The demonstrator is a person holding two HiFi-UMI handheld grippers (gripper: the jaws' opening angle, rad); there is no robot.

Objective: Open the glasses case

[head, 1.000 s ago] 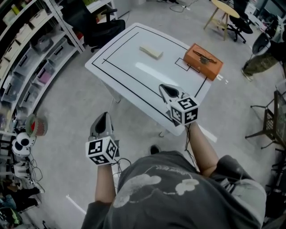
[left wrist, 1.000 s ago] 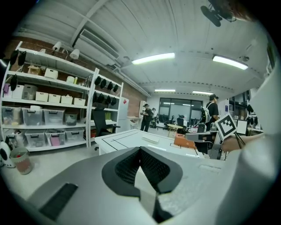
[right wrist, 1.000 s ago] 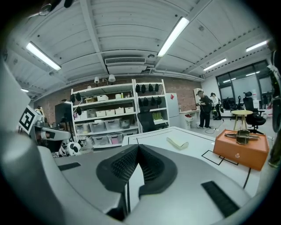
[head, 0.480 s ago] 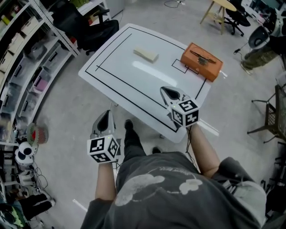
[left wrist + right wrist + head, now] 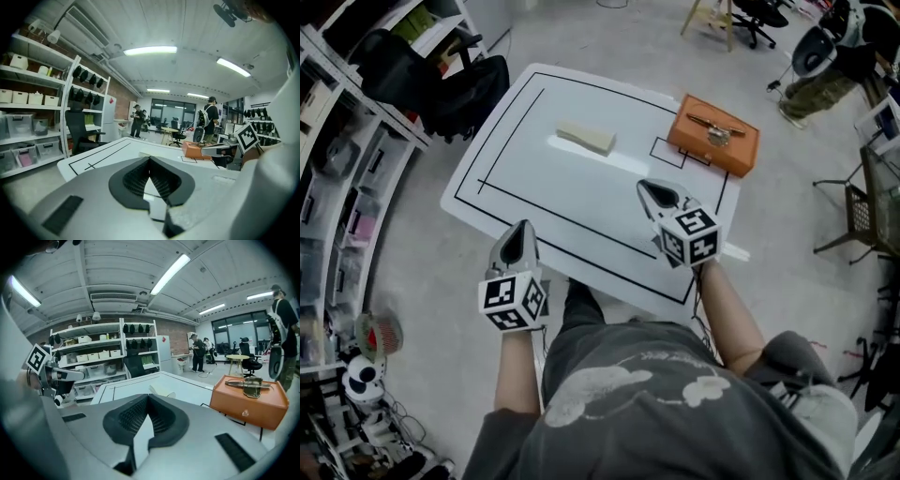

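A pale beige glasses case (image 5: 586,138) lies shut on the white table (image 5: 534,202), toward its far side. It shows as a low pale block (image 5: 161,391) in the right gripper view. My right gripper (image 5: 649,190) hangs over the near right part of the table, shut and empty, pointing toward the case. My left gripper (image 5: 521,236) is at the table's near edge, jaws together with nothing between them. Both stand well short of the case.
An orange box (image 5: 713,134) with a metal piece on top sits at the table's far right corner. Storage shelves (image 5: 347,141) and a black chair (image 5: 455,80) stand to the left. A metal rack (image 5: 862,211) is on the right. People stand far back in the room.
The person has stepped up to the table. Both grippers moved forward: the left from over the floor to the table's near edge, the right further over the tabletop. Jaws stayed together.
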